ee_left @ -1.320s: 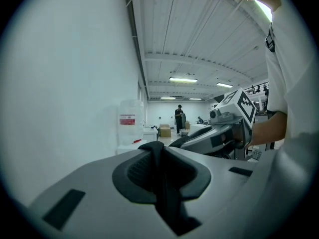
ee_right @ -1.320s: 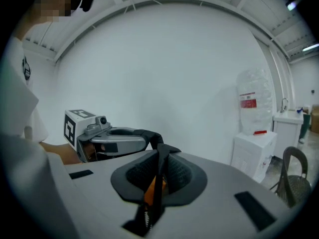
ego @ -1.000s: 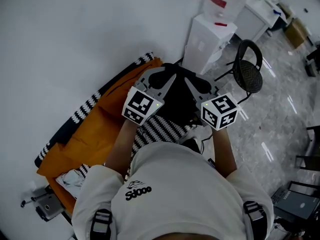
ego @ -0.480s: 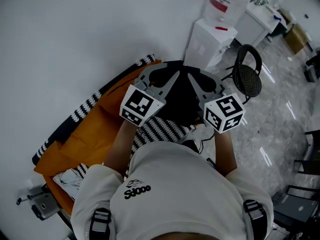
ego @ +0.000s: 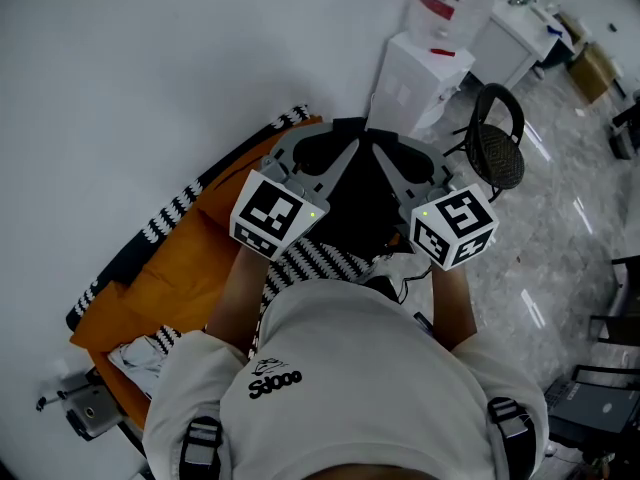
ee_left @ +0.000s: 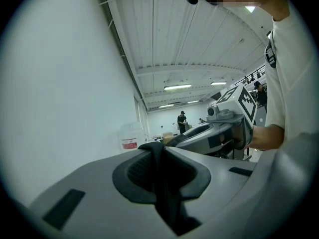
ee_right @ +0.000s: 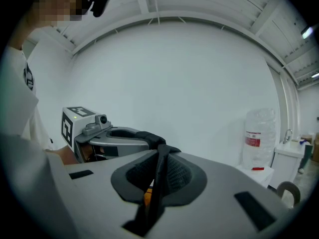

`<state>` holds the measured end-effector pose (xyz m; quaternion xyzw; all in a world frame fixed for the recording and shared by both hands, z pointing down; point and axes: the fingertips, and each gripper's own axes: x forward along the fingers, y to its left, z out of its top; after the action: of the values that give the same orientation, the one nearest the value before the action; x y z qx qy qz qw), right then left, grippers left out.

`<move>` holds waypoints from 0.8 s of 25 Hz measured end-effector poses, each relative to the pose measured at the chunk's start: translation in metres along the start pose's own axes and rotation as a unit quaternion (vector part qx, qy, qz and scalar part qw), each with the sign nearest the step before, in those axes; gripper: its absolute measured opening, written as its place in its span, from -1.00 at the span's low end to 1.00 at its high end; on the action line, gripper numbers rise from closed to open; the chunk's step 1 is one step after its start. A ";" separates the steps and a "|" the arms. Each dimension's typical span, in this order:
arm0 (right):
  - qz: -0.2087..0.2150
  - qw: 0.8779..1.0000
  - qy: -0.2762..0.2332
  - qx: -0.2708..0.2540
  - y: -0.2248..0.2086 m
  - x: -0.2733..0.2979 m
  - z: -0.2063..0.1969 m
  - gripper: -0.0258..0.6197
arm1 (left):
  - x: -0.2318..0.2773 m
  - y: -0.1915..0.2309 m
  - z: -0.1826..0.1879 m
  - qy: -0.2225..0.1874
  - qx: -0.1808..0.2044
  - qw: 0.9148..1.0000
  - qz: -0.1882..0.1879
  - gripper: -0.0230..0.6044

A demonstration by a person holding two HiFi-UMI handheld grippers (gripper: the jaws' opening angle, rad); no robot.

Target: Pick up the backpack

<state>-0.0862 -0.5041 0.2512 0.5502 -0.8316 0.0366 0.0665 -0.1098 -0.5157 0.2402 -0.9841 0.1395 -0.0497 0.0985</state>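
The black backpack [ego: 358,208] hangs between my two grippers, in front of my chest and above an orange couch cover [ego: 190,268]. My left gripper [ego: 325,153] is shut on a black strap of the backpack [ee_left: 160,183], which runs upright between its pads. My right gripper [ego: 395,158] is shut on another black strap [ee_right: 158,180] in the same way. The two grippers point toward each other over the top of the bag. The left gripper view shows the right gripper [ee_left: 227,126] across from it. Most of the bag's body is hidden under the grippers and my arms.
A white water dispenser [ego: 418,76] with a bottle on top stands against the wall just beyond the bag. A black mesh chair [ego: 500,143] is to its right on the shiny floor. Black-and-white striped cloth [ego: 320,258] lies below the bag. A tripod-like device [ego: 88,408] sits at lower left.
Both grippers have risen a little toward the camera, still shut on the straps, and the backpack has come up with them. The marker cubes look slightly larger and farther apart.
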 end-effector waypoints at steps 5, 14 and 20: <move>0.011 1.000 0.001 -0.010 0.006 0.004 0.001 -0.74 | -0.004 0.003 0.001 0.000 -0.002 1.000 0.005 -0.75; 0.017 1.000 0.009 -0.008 0.004 0.012 -0.004 -0.75 | -0.002 0.007 -0.005 0.001 -0.008 1.000 0.006 -0.75; 0.018 1.000 0.015 -0.008 0.003 0.015 -0.007 -0.75 | -0.003 0.009 -0.008 0.003 -0.012 1.000 0.009 -0.75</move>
<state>-0.0944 -0.5162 0.2601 0.5341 -0.8405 0.0389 0.0824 -0.1158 -0.5243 0.2456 -0.9838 0.1490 -0.0503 0.0863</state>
